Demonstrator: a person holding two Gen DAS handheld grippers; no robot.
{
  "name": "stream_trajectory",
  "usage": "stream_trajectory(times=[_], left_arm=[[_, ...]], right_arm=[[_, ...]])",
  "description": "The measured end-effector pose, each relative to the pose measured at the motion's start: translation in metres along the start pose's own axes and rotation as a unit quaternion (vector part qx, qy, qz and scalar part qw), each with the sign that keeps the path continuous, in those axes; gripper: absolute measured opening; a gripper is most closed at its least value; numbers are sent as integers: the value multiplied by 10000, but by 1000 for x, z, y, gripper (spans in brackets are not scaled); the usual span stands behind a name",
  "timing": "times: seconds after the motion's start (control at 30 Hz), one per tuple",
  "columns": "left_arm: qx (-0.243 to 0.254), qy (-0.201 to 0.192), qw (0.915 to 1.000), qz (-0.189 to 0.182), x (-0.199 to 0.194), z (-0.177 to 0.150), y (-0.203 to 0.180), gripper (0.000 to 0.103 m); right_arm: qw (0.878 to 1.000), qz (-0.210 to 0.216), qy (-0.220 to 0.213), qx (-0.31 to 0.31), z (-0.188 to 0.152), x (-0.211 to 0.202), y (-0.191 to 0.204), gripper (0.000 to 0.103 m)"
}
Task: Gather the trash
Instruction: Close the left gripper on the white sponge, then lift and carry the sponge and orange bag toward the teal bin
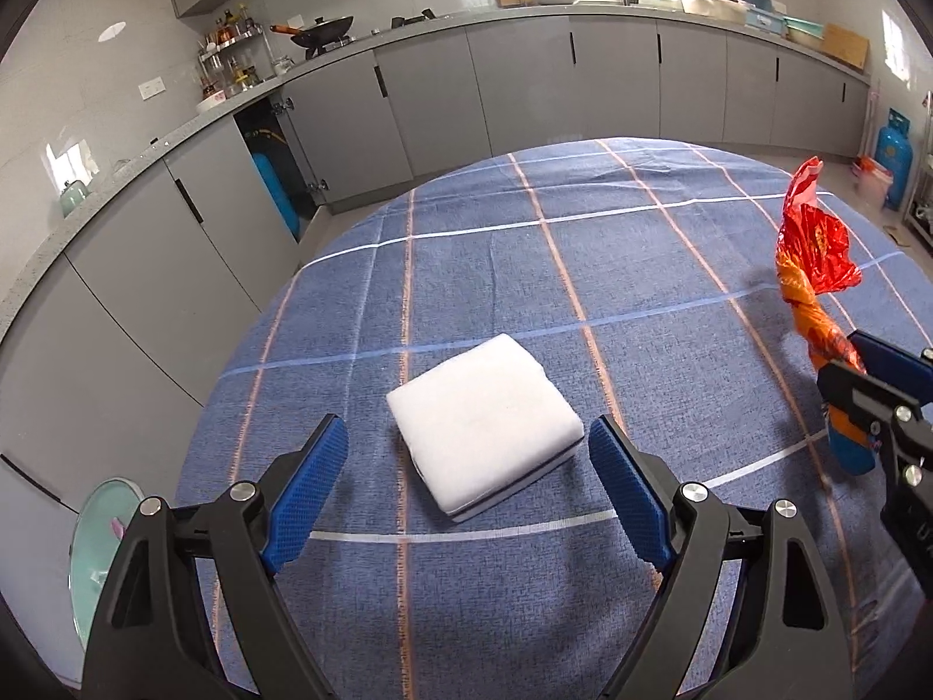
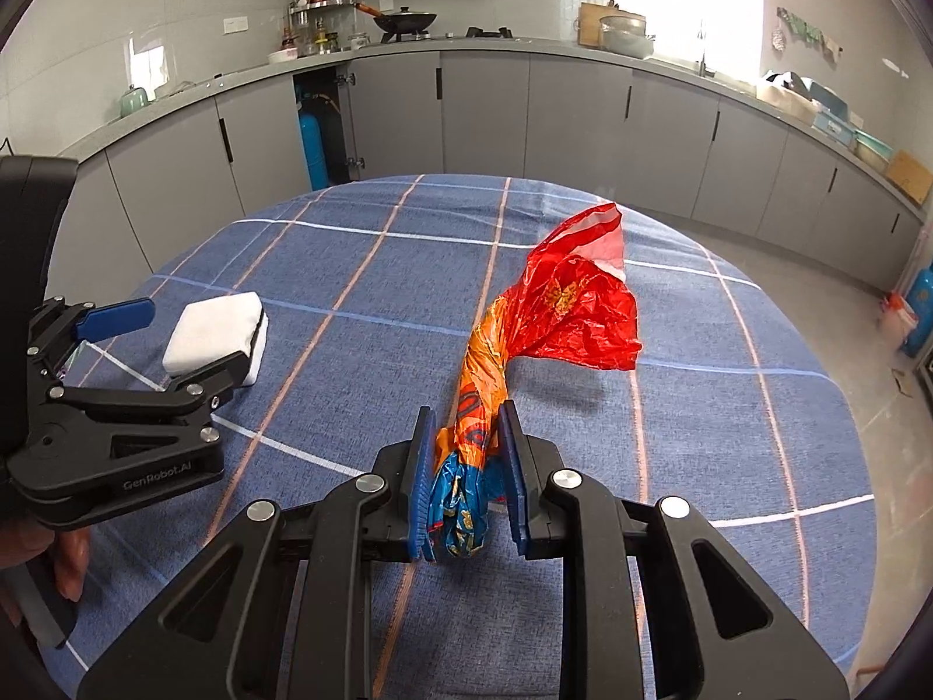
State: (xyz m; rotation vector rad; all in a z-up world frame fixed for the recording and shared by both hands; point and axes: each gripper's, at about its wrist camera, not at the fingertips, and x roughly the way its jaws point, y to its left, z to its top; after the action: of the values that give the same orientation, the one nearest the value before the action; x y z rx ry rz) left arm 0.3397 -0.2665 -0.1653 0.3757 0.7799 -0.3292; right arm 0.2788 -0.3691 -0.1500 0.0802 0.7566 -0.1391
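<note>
Mid-table, the wide-open left gripper (image 1: 466, 449) straddles the white pad (image 1: 484, 420); the right gripper (image 2: 466, 466) clamps the twisted wrapper (image 2: 525, 338) near the table (image 2: 729, 437) edge.

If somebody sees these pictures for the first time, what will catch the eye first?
Probably the red and orange plastic bag, twisted and clamped in the right gripper above the blue checked tablecloth. Next, the white folded pack lying flat on the cloth, with the left gripper open just before it.

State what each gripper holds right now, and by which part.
The right gripper clamps the twisted plastic bag near its blue lower end. The left gripper holds nothing; its jaws stand open around the white folded pack.
</note>
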Motion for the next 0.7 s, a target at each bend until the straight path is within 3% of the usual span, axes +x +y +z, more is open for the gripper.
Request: stream_trajectory(times=[0.13,0.23,0.4,0.7], left_arm=[[-10,54,10000,-63,1,1,-1,79],[-13,108,9998,-195,4,1,-1,65],[-108,126,9992,-375,4,1,4,52],[-158,-35,9992,-374,-14,-8,14,49]], right_arm=[[10000,25,-27,-51,0,-1,2,23],[10000,41,-31,-69,0,-1,3,22],[10000,39,-25,-88,0,-1,4,22],[9997,102,-137,-192,-2,-11,18,22]])
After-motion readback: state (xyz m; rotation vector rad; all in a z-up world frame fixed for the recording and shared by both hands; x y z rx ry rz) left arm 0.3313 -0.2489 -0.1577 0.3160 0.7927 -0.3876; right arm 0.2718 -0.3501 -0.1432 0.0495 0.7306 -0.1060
